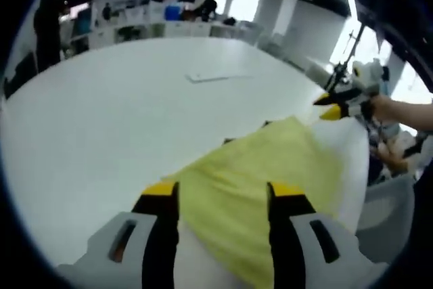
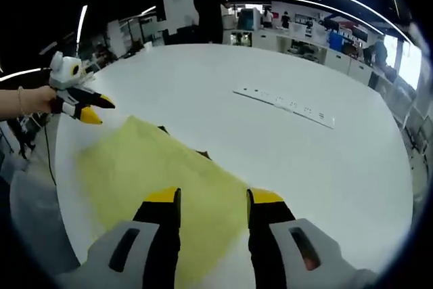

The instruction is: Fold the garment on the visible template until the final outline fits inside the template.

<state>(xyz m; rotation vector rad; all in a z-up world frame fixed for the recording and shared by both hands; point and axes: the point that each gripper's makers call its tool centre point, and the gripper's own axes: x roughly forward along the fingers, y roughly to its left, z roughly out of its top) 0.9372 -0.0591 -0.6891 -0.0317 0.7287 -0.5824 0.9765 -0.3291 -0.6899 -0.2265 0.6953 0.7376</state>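
A yellow-green garment (image 1: 250, 181) lies flat on the white table (image 1: 101, 120). My left gripper (image 1: 223, 194) is open just above the garment's near end, and cloth shows between its wide-spread jaws. My right gripper (image 2: 213, 199) is also open over the opposite end of the same garment (image 2: 155, 167). In each view the other gripper, held by a hand, hovers by the garment's far corner: the right gripper (image 1: 329, 106) and the left gripper (image 2: 95, 109), both with tips apart. Small dark bits (image 2: 201, 155) peek out along one garment edge.
A long white strip (image 2: 284, 106) lies flat on the table beyond the garment, also seen as a pale strip (image 1: 213, 77). The table edge (image 2: 64, 187) runs close beside the garment. People and desks stand far behind, one person (image 2: 210, 11) near a pillar.
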